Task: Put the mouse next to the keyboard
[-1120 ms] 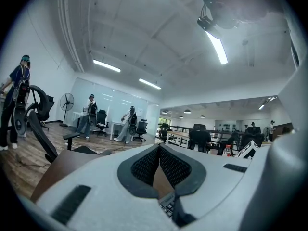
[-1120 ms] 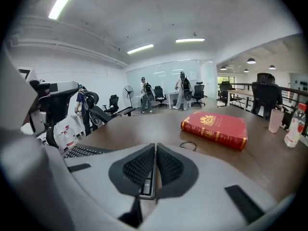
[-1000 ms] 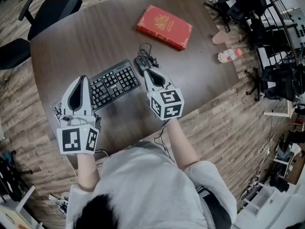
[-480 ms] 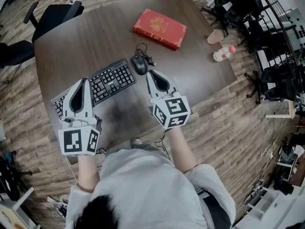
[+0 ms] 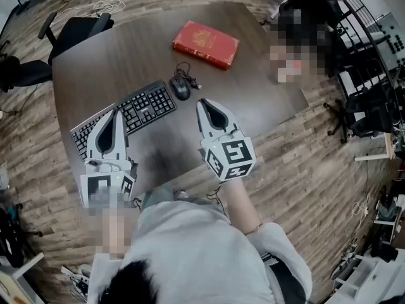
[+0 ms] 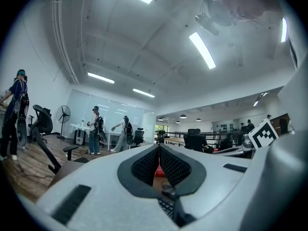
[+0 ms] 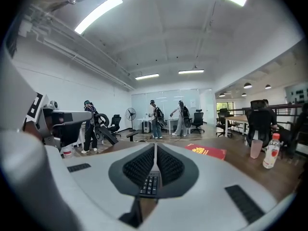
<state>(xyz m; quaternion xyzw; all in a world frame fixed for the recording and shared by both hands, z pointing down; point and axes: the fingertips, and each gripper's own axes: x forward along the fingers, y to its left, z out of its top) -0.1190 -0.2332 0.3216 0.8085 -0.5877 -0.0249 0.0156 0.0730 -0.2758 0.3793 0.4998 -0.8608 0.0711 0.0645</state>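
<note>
The black mouse (image 5: 180,88) lies on the dark table (image 5: 253,100), just off the right end of the black keyboard (image 5: 126,116), its cable bunched behind it. My right gripper (image 5: 201,102) is shut and empty, with its tips a little short of the mouse on the near right. My left gripper (image 5: 114,111) is shut too, empty, over the keyboard's near left part. In the left gripper view, the gripper (image 6: 159,146) has its jaws together, with the mouse (image 6: 168,190) low in the gap. The right gripper (image 7: 155,146) shows keyboard keys (image 7: 150,184) through its gap.
A red book (image 5: 205,43) lies at the far side of the table, also seen as the red book (image 7: 206,151). A bottle (image 7: 272,157) and a cup (image 7: 255,148) stand at the right. Black office chairs (image 5: 76,27) stand off the far left corner.
My right gripper has drawn back from the mouse toward the near edge. The left gripper has pulled back slightly. The mouse stays beside the keyboard.
</note>
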